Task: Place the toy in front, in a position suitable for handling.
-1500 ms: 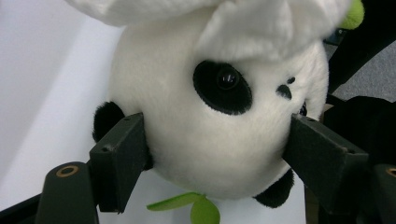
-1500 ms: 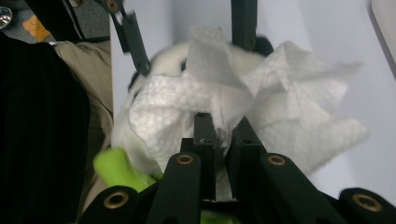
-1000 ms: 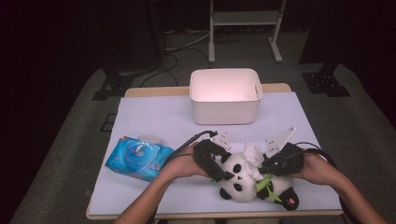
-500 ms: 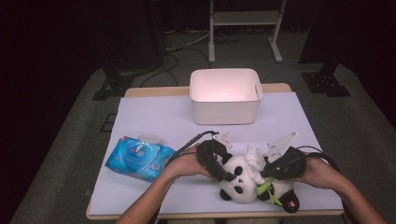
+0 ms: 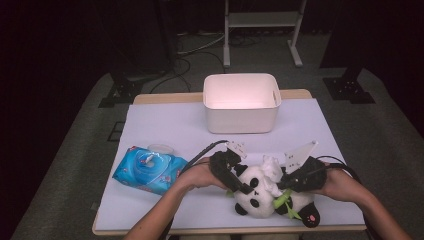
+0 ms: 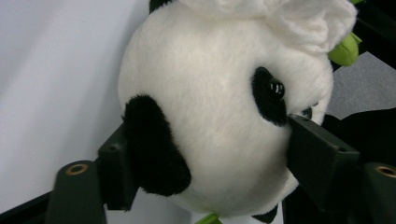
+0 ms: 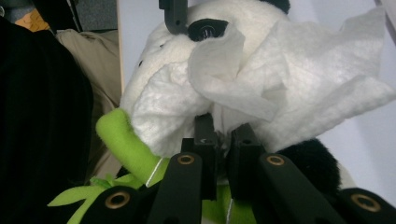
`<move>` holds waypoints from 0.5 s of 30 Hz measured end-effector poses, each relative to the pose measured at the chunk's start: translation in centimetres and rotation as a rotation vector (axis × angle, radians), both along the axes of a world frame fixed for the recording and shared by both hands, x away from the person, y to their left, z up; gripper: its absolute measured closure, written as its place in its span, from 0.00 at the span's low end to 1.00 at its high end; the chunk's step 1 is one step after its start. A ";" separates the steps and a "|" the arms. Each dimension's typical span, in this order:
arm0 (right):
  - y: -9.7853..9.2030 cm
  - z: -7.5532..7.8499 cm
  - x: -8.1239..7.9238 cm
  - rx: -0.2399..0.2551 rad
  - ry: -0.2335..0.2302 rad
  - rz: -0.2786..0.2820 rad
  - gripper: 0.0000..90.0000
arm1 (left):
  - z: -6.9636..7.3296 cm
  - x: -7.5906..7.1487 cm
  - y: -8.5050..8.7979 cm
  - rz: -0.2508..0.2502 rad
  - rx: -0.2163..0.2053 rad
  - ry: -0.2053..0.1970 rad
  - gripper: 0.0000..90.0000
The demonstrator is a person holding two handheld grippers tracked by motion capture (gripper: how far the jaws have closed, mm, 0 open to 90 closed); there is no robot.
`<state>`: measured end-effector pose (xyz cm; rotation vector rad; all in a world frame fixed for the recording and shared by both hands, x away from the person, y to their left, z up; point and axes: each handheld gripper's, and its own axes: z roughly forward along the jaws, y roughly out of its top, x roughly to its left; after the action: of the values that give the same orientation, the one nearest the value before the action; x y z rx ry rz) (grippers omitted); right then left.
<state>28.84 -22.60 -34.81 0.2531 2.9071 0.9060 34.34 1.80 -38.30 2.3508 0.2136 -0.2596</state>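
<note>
Altogether: one panda (image 5: 256,192), one wipe (image 5: 272,168), two grippers.

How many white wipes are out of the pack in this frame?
1. A single white wipe is pinched in the right gripper and lies against the panda toy's face. More may sit unseen inside the blue wipes pack on the table's left.

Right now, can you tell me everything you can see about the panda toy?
The panda is a soft plush toy, white with black ears, eye patches and paws, a shiny black eye and green bamboo leaves at its front. It lies at the near edge of the table. The left gripper has just been closing its fingers on the head, one on each side. The right gripper pinches a white wipe pressed against the panda's face.
</note>
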 end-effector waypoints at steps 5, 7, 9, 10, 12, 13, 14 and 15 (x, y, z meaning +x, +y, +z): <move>0.3 0.4 0.6 0.016 -0.015 -0.006 0.93 | 0.9 0.3 0.6 0.015 -0.002 -0.044 0.35; 0.6 0.7 0.9 0.018 -0.028 -0.009 0.93 | 1.6 0.4 1.0 0.027 0.000 -0.067 0.35; 0.9 1.0 1.3 0.026 -0.040 -0.012 0.93 | 2.5 0.6 1.6 0.032 0.011 -0.092 0.36; 1.2 1.1 1.5 0.031 -0.041 -0.012 0.93 | 2.9 0.7 1.9 0.041 0.010 -0.108 0.36; 1.7 1.5 1.8 0.039 -0.054 -0.016 0.92 | 3.7 0.8 2.6 0.048 0.019 -0.135 0.36; 2.0 1.6 2.0 0.045 -0.054 -0.010 0.92 | 3.8 0.8 2.8 0.050 0.026 -0.147 0.36; 2.3 1.6 2.2 0.048 -0.054 -0.008 0.92 | 3.8 0.7 3.0 0.052 0.036 -0.147 0.36; 2.6 1.7 2.3 0.052 -0.054 -0.002 0.92 | 3.6 0.6 3.1 0.055 0.037 -0.149 0.36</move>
<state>31.17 -20.04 -33.11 0.2318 2.8365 0.9733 34.98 4.86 -34.69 2.3844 0.2115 -0.0538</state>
